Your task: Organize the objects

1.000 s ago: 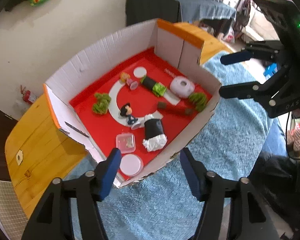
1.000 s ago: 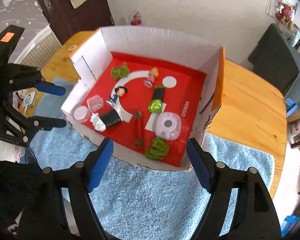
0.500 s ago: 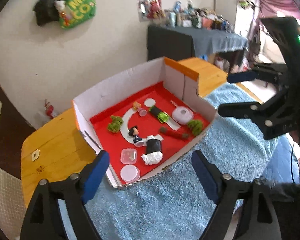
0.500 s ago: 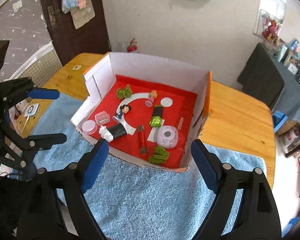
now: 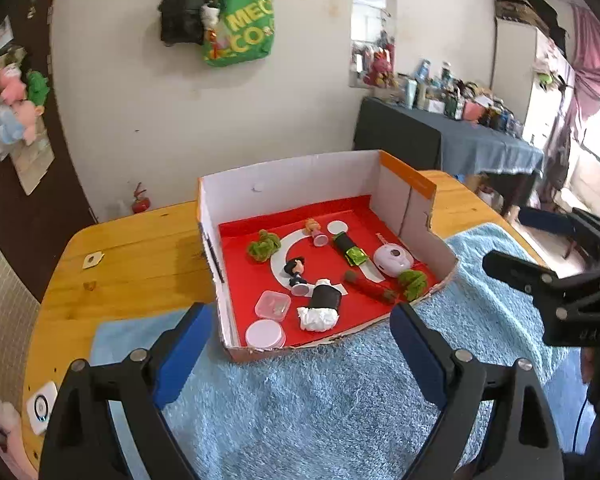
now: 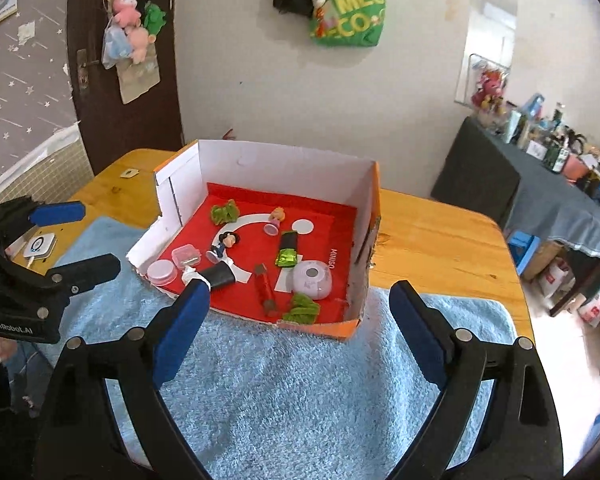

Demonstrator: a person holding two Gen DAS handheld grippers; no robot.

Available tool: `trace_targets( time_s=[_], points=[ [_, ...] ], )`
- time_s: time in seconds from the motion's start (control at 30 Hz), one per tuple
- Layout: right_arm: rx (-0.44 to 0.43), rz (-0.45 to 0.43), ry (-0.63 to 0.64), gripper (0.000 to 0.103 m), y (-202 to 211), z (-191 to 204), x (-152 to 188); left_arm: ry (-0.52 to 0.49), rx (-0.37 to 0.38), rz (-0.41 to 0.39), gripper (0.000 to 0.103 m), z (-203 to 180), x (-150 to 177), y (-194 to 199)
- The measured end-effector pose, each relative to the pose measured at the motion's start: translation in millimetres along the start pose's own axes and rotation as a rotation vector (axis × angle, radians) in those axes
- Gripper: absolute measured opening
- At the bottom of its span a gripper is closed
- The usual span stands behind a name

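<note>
A cardboard box [image 5: 284, 184] with a red floor stands on a blue towel [image 5: 340, 392] on a wooden table. It holds two small figurines [image 5: 296, 272], green scrunchies [image 5: 263, 245], a pink round device [image 5: 393, 261], a black roll with white tissue [image 5: 322, 308], a clear case [image 5: 273, 305], a round lid [image 5: 265, 333] and a red wrapped stick [image 5: 370, 285]. My left gripper [image 5: 300, 344] is open and empty, back from the box's near edge. My right gripper [image 6: 300, 324] is open and empty, in front of the box [image 6: 260, 160].
A small white round-dial device [image 6: 40, 245] lies on the table at the left. A dark cluttered side table [image 5: 460, 136] stands behind at right. A brown door [image 6: 120, 60] and a wall with a green bag [image 5: 240, 28] are behind.
Both grippers have drawn back and up from the box, so it looks smaller and more of the room shows. Both stay open and empty. The box contents have not moved.
</note>
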State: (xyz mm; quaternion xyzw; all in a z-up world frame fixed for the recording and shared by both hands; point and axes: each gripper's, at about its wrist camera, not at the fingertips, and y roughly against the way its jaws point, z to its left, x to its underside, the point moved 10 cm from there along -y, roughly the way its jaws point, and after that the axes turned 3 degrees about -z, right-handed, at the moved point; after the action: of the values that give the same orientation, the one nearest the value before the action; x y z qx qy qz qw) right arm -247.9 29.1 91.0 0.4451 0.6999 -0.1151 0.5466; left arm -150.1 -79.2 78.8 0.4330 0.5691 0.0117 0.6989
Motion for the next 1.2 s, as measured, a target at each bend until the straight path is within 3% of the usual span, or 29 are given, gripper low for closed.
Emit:
trace_targets(
  time_s=[0.3, 0.57, 0.77, 1.07, 1.2],
  points=[
    [-0.006, -0.06, -0.025, 0.099, 3, 9, 23, 0.061, -0.066, -0.069, 0.099, 1, 22, 13],
    [0.027, 0.0, -0.063, 0.099, -26, 8, 66, 0.154, -0.128, -0.046, 0.102, 8, 63, -9],
    [0.074, 0.054, -0.055, 0.099, -47, 6, 94, 0.189, -0.136, 0.022, 0.102, 8, 96, -33],
    [0.105, 0.157, -0.041, 0.099, -76, -2, 120, 0.211, -0.199, 0.094, 0.102, 17, 118, -58],
    [0.097, 0.204, -0.092, 0.102, -84, -10, 128, 0.229, -0.211, 0.139, 0.102, 19, 128, -70]
  ],
)
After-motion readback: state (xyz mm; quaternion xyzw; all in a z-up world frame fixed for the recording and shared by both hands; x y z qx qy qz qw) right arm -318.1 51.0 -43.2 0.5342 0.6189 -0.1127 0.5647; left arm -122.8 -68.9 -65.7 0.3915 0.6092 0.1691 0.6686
